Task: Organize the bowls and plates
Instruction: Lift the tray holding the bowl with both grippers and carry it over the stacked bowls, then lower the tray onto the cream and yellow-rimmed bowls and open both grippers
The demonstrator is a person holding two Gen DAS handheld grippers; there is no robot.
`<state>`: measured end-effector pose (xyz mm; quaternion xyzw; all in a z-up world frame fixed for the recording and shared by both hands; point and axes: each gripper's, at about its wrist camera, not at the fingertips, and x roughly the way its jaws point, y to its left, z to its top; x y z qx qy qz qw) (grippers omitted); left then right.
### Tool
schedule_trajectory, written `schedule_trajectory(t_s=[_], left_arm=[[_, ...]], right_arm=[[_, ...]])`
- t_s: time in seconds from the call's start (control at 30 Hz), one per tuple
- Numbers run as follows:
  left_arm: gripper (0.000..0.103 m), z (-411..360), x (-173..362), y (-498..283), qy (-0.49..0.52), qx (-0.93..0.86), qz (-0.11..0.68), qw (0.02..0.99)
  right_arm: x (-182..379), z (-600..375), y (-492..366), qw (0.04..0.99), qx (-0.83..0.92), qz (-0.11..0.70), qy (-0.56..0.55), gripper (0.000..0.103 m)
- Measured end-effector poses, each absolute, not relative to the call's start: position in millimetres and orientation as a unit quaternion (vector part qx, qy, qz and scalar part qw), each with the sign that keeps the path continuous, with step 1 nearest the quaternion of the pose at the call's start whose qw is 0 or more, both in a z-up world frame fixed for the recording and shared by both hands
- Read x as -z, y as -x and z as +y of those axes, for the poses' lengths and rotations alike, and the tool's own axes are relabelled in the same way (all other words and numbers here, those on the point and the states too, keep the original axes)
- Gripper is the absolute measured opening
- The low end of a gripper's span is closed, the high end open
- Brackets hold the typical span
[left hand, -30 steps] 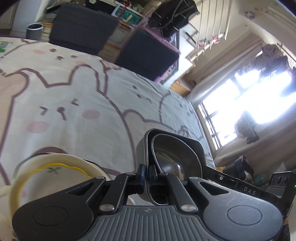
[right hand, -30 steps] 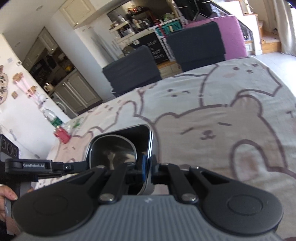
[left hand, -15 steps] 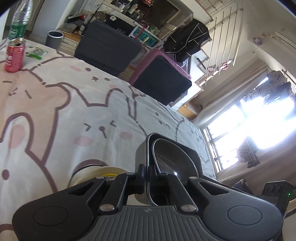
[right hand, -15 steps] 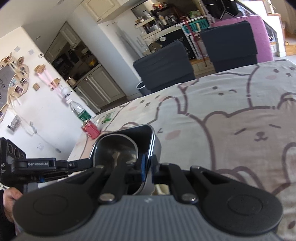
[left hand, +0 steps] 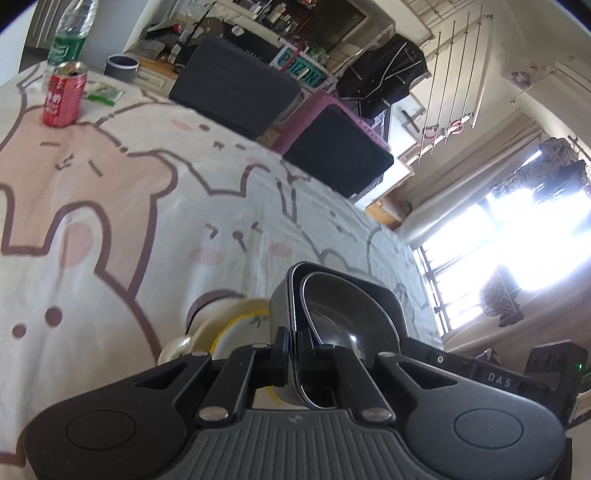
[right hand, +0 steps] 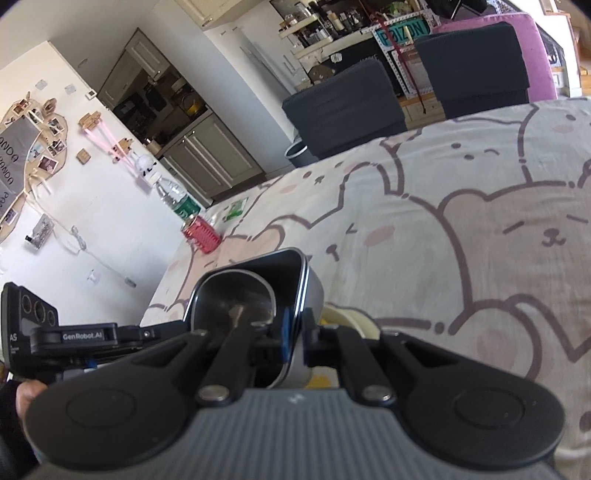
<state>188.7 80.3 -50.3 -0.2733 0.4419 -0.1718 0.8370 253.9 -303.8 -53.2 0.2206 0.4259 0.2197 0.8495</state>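
Observation:
A dark grey square bowl [left hand: 373,291] with a shiny steel bowl [left hand: 347,314] nested in it is held between both grippers above the bear-print tablecloth. My left gripper [left hand: 293,347] is shut on the grey bowl's left rim. My right gripper [right hand: 293,332] is shut on the opposite rim of the grey bowl [right hand: 314,291], with the steel bowl [right hand: 236,299] inside it. A cream dish with a yellow ring [left hand: 232,321] lies just below and left of the bowls, and its edge [right hand: 354,317] peeks out in the right wrist view. Whether the bowls touch it is hidden.
A red can [left hand: 62,98] and a green-labelled bottle [left hand: 70,33] stand at the far left end of the table, beside a green packet [left hand: 103,92]. Two dark chairs [left hand: 236,85] line the far edge. A person's hand [right hand: 29,391] holds the left gripper's body [right hand: 85,336].
Both grippers have carried the grey bowl sideways along the table. The can and bottle have come into view, and the cream dish now sits mostly hidden beneath the bowl.

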Motion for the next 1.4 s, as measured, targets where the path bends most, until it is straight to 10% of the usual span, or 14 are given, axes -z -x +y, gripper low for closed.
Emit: schedule_trajectory(t_s=[1.4], left_arm=[[0.004,79,89,-201,0.249,0.129,0.512,0.812]], right_arm=[[85,-266,-256,0.822,-0.192,0.519,-0.136,0.009]])
